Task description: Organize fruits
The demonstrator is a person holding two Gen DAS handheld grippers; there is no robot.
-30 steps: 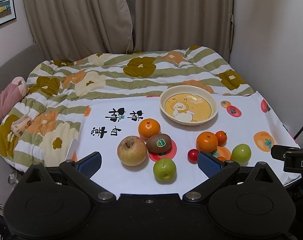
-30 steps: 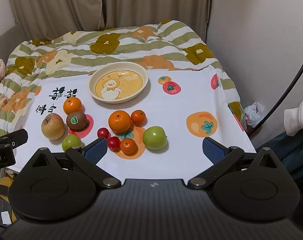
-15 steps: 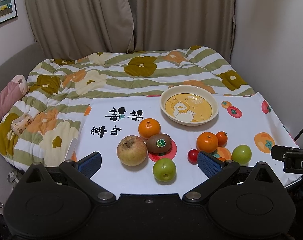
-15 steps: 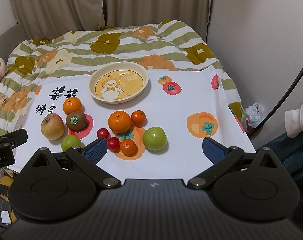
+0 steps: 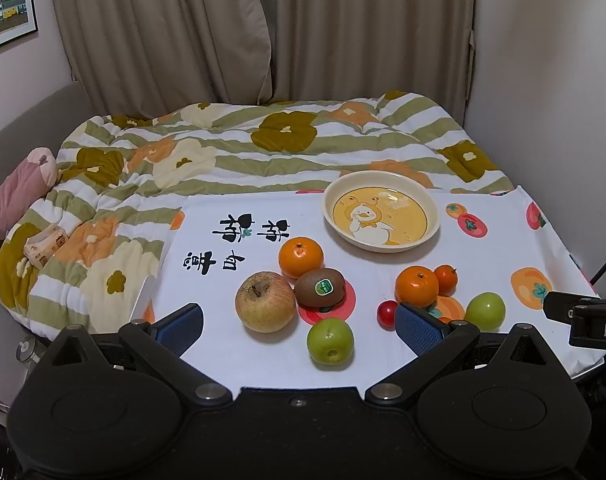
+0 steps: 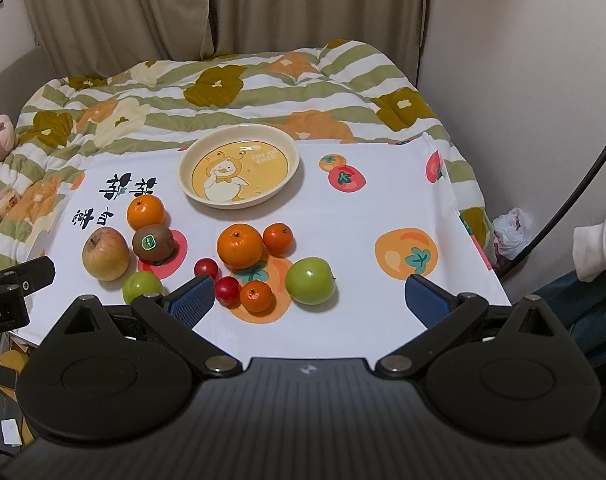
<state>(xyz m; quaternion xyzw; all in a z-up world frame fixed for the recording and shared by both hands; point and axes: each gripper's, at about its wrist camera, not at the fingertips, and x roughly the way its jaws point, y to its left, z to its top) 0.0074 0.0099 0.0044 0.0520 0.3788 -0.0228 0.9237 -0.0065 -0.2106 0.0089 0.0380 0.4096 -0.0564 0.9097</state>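
With both tools (image 5: 299, 330) (image 6: 309, 296) spread apart, I'd pinch the firm, round, roll-prone green apple (image 6: 310, 280) across its middle.

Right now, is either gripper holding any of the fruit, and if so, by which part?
Nothing is held. The left gripper and right gripper are both open with nothing between their fingers. All the fruit sits on the white cloth; the plate is empty.

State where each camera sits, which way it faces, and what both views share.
Left wrist: behind the open left claw, looking across the cloth at the kiwi and plate; right claw's tip at right edge.
Right wrist: behind the open right claw, further right; a white sleeve shows.
Shared: plate, kiwi.
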